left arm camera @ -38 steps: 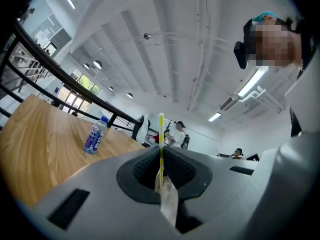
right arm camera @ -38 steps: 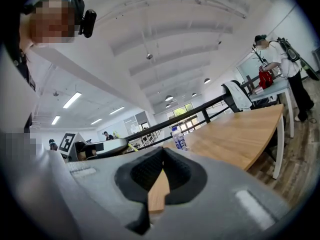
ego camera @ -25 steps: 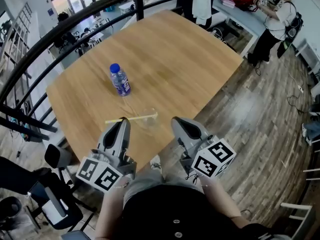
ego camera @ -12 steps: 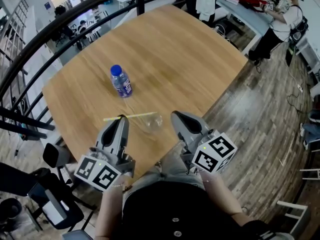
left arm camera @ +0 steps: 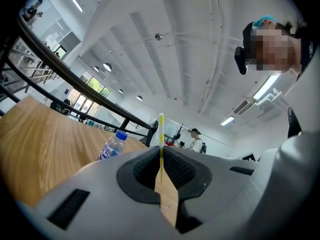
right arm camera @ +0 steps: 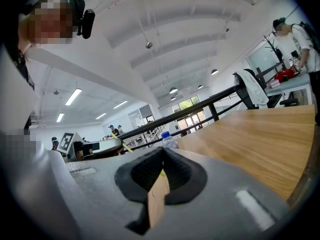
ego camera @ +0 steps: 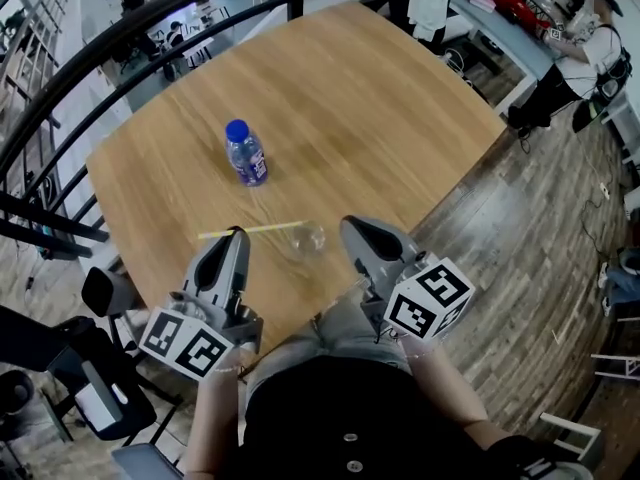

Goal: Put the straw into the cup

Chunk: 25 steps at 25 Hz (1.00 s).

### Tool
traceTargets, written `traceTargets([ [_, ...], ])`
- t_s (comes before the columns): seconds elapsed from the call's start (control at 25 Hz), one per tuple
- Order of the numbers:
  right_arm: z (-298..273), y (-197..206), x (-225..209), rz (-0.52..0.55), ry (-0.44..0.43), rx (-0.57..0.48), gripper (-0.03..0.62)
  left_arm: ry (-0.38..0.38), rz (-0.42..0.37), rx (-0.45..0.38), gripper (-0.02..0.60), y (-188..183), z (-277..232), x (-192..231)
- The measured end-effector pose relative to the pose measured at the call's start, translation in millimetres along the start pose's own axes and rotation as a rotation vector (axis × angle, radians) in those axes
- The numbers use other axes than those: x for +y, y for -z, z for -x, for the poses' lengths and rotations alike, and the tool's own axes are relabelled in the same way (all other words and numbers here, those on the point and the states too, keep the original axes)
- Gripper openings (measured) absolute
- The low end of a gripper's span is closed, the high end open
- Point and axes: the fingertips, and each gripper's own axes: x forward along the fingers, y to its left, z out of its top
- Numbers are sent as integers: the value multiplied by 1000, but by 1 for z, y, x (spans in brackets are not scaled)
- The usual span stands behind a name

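Pinching the straw (ego camera: 268, 229) in my left tongs (ego camera: 237, 232) — it lies level, free end pointing at the cup (ego camera: 309, 239) — right tongs (ego camera: 347, 226) clenched empty, nearer the cup's far side.

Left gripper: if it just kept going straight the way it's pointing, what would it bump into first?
Probably the water bottle, standing on the table ahead of the left gripper. In the left gripper view the bottle sits slightly left of centre, so it might only graze it.
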Motion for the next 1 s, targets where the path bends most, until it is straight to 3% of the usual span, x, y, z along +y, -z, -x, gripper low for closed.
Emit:
traceTargets([
  [0.4,0,4,-11,-7,-22,34,-2,-54,-4,3,35,7,14,3],
  [1.0,-6,37,-26,-61,-26,94,-2,-23,-111,188,35,61,-20,2],
])
